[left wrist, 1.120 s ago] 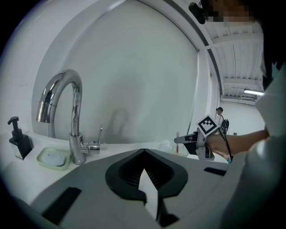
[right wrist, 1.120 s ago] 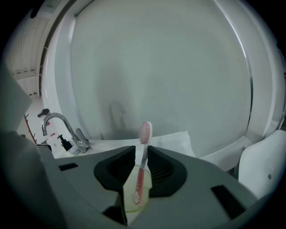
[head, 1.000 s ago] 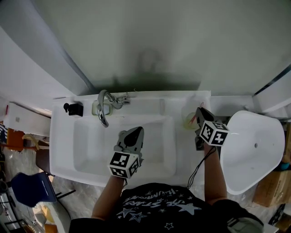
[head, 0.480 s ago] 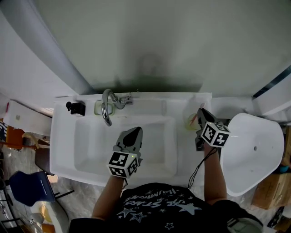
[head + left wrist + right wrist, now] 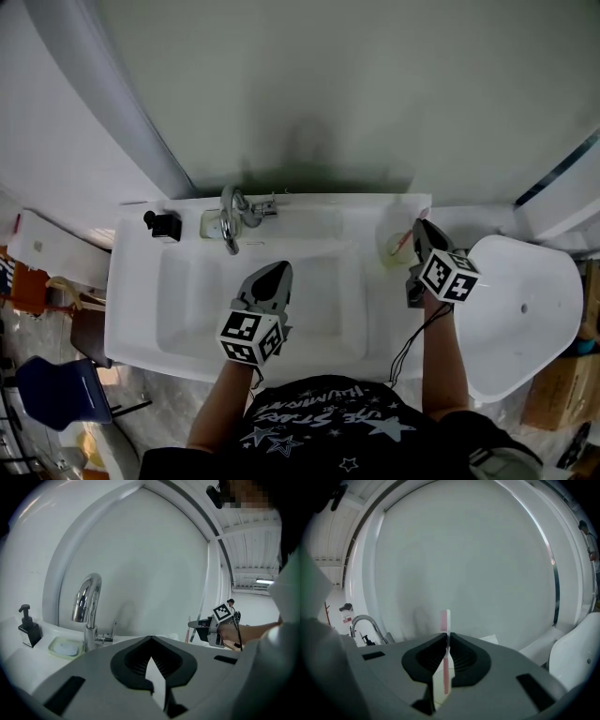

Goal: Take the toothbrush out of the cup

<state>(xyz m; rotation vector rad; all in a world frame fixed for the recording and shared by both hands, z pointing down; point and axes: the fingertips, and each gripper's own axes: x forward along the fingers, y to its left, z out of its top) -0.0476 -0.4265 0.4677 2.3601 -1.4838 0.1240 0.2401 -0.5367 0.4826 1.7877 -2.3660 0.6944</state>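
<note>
A pink toothbrush (image 5: 446,620) stands upright between my right gripper's (image 5: 447,637) jaws, which are shut on its handle, bristle head above the tips. In the head view my right gripper (image 5: 419,229) hovers over the pale translucent cup (image 5: 392,247) at the sink's back right corner, and the toothbrush (image 5: 401,242) slants down into the cup. My left gripper (image 5: 274,275) hangs over the basin, shut with nothing in it; its tips (image 5: 151,638) meet. The left gripper view also catches the right gripper (image 5: 193,624) with the toothbrush (image 5: 187,633) below it.
A white sink (image 5: 141,309) fills the middle, with a chrome faucet (image 5: 231,217), a soap dish (image 5: 213,226) and a black dispenser (image 5: 163,225) along its back edge. A white rounded fixture (image 5: 525,309) stands to the right. A grey wall rises behind.
My right gripper has risen a little with the toothbrush in its grip. The left gripper has lifted slightly over the basin.
</note>
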